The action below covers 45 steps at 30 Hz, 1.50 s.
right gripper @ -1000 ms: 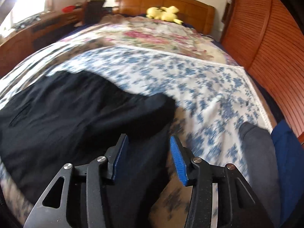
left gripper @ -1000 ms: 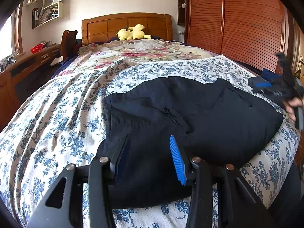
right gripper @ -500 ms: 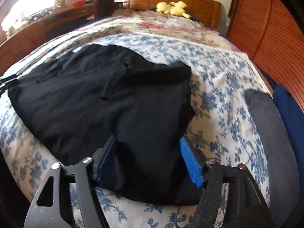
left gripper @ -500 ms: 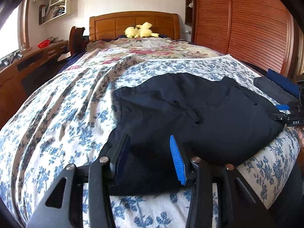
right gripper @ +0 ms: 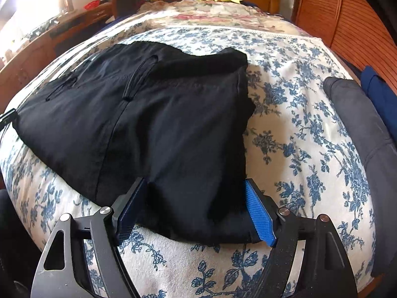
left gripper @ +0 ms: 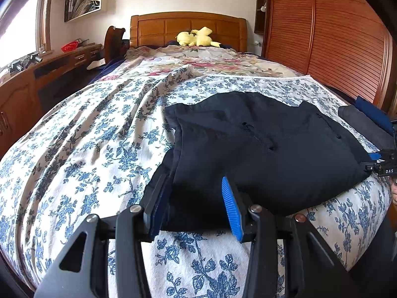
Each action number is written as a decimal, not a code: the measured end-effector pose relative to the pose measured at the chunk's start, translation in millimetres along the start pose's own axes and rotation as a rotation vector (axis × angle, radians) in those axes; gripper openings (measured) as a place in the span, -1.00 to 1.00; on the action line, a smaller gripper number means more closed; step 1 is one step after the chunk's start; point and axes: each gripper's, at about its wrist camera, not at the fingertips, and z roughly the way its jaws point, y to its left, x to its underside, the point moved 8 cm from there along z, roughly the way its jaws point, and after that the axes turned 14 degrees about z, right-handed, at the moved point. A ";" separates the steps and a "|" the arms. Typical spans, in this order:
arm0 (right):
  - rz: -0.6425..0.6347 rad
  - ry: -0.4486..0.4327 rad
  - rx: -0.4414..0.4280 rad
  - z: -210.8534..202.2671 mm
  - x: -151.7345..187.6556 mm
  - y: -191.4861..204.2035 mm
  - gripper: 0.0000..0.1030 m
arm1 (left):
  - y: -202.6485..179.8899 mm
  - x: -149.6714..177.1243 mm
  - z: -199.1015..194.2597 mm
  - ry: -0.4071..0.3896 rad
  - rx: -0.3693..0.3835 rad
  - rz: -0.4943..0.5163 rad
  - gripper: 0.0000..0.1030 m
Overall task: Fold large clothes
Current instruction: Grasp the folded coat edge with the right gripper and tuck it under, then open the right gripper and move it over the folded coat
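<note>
A black garment lies folded flat on the blue-flowered bedspread. My left gripper hovers at its near left corner. The jaws stand part-way apart with the cloth's edge between them, and the pads do not press on it. In the right wrist view my right gripper straddles the near right corner of the garment. Its jaws are opening wide, with cloth lying loose between the blue pads. The right gripper also shows at the garment's far right edge in the left wrist view.
A folded grey cloth and a blue cloth lie along the bed's right side. A yellow plush toy rests by the headboard. A wooden wardrobe stands at the right and a desk at the left.
The right gripper came down from the air to the garment's near right corner and its jaws spread wider. The left gripper slid toward the garment's left corner, its jaws unchanged.
</note>
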 end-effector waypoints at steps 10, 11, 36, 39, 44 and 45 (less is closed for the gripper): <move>-0.038 0.004 -0.064 -3.5 2.5 4.9 -0.51 | 1.1 3.3 1.2 0.006 -0.002 -0.004 -0.18; -0.045 -0.005 -0.071 -6.8 1.5 4.4 -0.65 | 1.0 3.4 0.7 0.004 -0.002 -0.004 -0.18; -0.112 -0.158 0.139 -73.3 -24.0 -32.5 0.12 | -38.1 3.7 -14.9 -0.031 0.079 0.026 -0.18; -0.138 -0.197 0.140 -74.5 -35.5 -14.2 0.14 | -38.1 8.2 -11.4 -0.014 0.074 0.014 -0.18; -0.147 -0.212 0.022 -59.8 -48.4 30.7 0.14 | -39.1 15.4 -4.9 0.015 0.062 -0.007 -0.18; -0.158 -0.206 -0.013 -52.6 -49.0 45.4 0.14 | -39.1 16.8 -4.5 0.017 0.058 -0.013 -0.18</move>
